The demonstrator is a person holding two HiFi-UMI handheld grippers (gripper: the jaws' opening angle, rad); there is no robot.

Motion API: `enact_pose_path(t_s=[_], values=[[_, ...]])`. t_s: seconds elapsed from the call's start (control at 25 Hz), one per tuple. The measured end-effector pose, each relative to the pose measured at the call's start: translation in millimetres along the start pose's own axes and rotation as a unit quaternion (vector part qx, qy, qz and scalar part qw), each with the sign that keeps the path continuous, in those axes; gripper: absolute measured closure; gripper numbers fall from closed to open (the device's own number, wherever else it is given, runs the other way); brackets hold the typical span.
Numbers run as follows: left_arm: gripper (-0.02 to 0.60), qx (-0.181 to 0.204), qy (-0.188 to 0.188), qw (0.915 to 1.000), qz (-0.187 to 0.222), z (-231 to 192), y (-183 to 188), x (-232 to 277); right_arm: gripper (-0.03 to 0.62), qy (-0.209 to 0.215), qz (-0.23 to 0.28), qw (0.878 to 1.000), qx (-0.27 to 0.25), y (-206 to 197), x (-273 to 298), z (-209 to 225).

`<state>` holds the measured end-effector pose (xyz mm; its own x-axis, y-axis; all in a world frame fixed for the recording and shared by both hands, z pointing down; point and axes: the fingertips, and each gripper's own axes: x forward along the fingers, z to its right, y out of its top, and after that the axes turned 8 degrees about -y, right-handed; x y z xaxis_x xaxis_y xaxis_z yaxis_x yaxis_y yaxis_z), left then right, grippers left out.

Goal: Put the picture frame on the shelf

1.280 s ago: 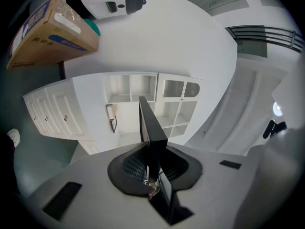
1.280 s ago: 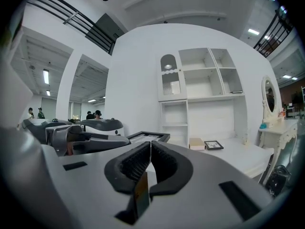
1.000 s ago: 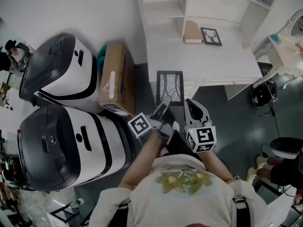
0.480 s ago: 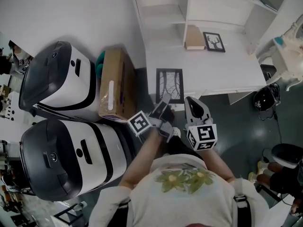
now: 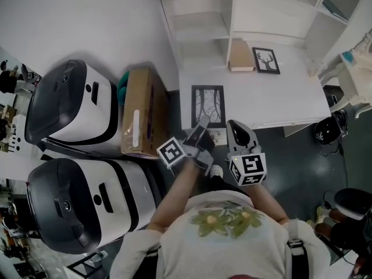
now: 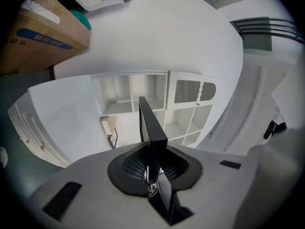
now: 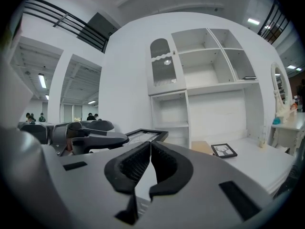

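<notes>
Picture frame (image 5: pixel 208 105) is clamped edge-on in the left tool (image 5: pixel 202 128), held out flat over the near edge of the white table (image 5: pixel 279 97). Compared with a second ago, the table and the shelf (image 5: pixel 200 27) have slid lower in the head view, so the person's walking it in. Right tool (image 5: pixel 236 133) is closed up with nothing in it. Carry looks fine; placing hasn't started yet imo.
</notes>
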<state>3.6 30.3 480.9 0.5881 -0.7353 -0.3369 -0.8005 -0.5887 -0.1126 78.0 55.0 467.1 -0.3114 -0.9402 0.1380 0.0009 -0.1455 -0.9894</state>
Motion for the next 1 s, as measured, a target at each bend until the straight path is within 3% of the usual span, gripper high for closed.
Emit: enact_pose_path(t_s=[0.52, 1.0], values=[[0.508, 0.015, 0.002, 0.9996, 0.025, -20.0, 24.5, 54.3, 0.562, 0.026, 0.003, 1.0, 0.002, 7.4, 52.5, 35.9], [0.508, 0.013, 0.017, 0.9992, 0.035, -33.4, 40.7, 69.9, 0.562, 0.037, -0.009, 0.999, 0.017, -0.6, 76.7, 41.3]])
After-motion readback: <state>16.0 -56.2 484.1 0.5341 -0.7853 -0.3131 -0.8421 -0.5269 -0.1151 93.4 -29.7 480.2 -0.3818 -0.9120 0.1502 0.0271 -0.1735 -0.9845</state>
